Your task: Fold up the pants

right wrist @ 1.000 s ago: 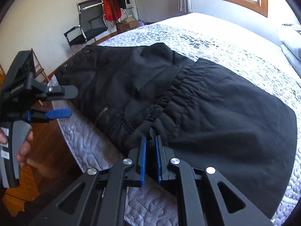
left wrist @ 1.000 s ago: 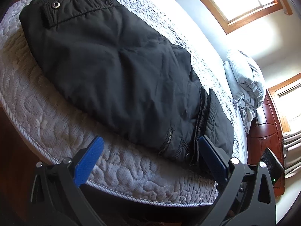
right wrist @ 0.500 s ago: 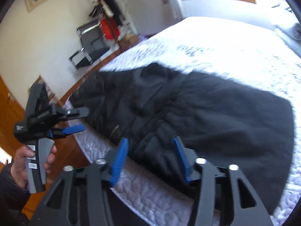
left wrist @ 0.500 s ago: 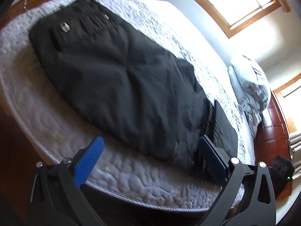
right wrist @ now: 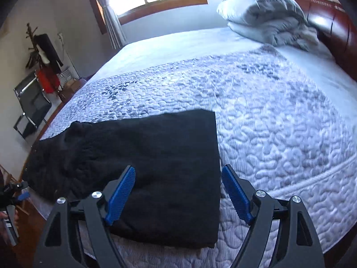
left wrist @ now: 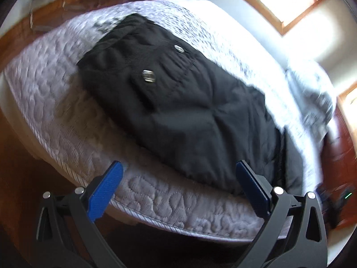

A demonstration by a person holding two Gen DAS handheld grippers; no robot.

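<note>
Pants lie folded on the bed, along its near edge, fold end toward the right side. My right gripper hangs over that end with jaws opening, already wide; cloth shows between the pads but neither presses on it. My left gripper sits off the mattress edge, jaws wide apart, nothing held (left view blurred). Two metal snaps face up near the far end. Pillows at the headboard.
</note>
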